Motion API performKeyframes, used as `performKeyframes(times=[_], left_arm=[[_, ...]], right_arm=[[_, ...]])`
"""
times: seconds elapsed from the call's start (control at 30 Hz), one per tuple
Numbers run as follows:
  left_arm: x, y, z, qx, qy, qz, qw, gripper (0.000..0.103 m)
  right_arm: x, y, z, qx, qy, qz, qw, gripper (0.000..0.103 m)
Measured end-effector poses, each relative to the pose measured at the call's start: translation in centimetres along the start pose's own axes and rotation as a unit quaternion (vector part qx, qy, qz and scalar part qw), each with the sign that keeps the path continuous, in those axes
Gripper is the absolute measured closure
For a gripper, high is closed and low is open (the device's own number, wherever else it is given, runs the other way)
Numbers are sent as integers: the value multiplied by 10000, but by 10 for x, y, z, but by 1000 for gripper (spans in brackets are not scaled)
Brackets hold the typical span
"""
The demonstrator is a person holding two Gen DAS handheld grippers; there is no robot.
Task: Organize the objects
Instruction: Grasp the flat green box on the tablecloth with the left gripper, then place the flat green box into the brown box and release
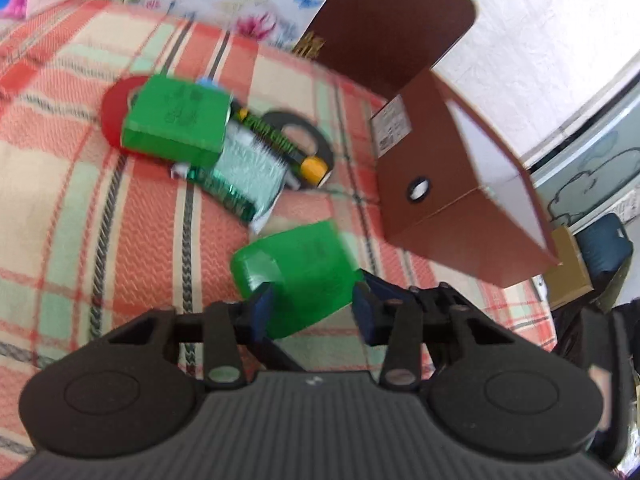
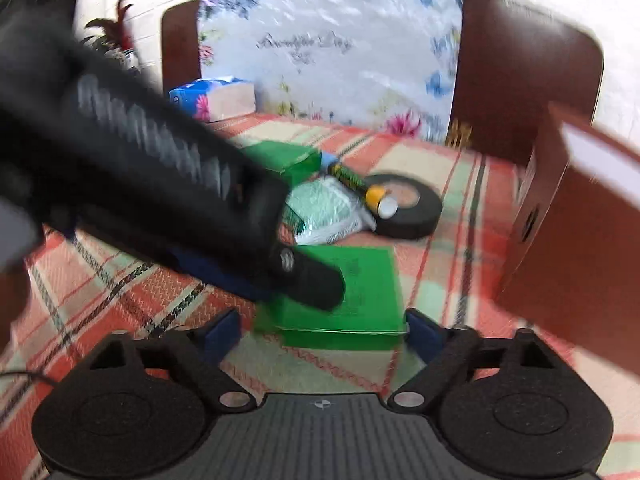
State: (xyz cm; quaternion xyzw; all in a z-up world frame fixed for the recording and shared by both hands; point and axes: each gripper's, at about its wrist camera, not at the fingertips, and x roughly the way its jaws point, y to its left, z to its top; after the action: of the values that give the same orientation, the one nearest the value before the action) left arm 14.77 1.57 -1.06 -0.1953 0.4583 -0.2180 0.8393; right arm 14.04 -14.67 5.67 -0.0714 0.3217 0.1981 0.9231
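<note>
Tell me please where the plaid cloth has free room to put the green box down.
Bare plaid cloth lies left of the pile, and a strip lies between the black tape roll and the brown cardboard box. It is crowded at the pile: second green box, red tape roll, foil packet, battery. The left gripper brackets the nearest green box.

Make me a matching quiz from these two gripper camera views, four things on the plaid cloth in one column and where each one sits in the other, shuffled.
Things:
1. near green rectangular box
2. black ring of tape
3. brown cardboard box with a round hole
4. blue floral tissue box

Places:
A. at the back, near the floral panel
B. open-topped, at the right edge of the cloth
C. between the left gripper fingertips
D. under the end of the yellow-capped green battery

Pairs: 1-C, 2-D, 3-B, 4-A
</note>
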Motion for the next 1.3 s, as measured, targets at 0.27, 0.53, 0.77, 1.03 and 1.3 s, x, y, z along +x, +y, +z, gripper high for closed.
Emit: performKeyframes(times=[0.27,0.53,0.77,1.03,1.3], left_arm=[[-30,-28,-3,229,-302,-170,9991,82],[-47,-114,26,1224,-921,-555,9866,82],[1,-169,52,1714,-869,-635,9793,81],[63,-170,58,1976,-875,47,9764,67],[33,-169,30,2088,-1011,-54,9727,65]], right_arm=[[-45,2,-5,-109,-673,-405,9969,42],[-98,-33,23,-131,-1770,-1287,9757,42],[-94,-91,30,315,-1834,-1698,9677,42],[-65,-119,23,551,-1794,-1827,9651,32],[-97,-92,-10,569,-2236,-2025,9517,31]])
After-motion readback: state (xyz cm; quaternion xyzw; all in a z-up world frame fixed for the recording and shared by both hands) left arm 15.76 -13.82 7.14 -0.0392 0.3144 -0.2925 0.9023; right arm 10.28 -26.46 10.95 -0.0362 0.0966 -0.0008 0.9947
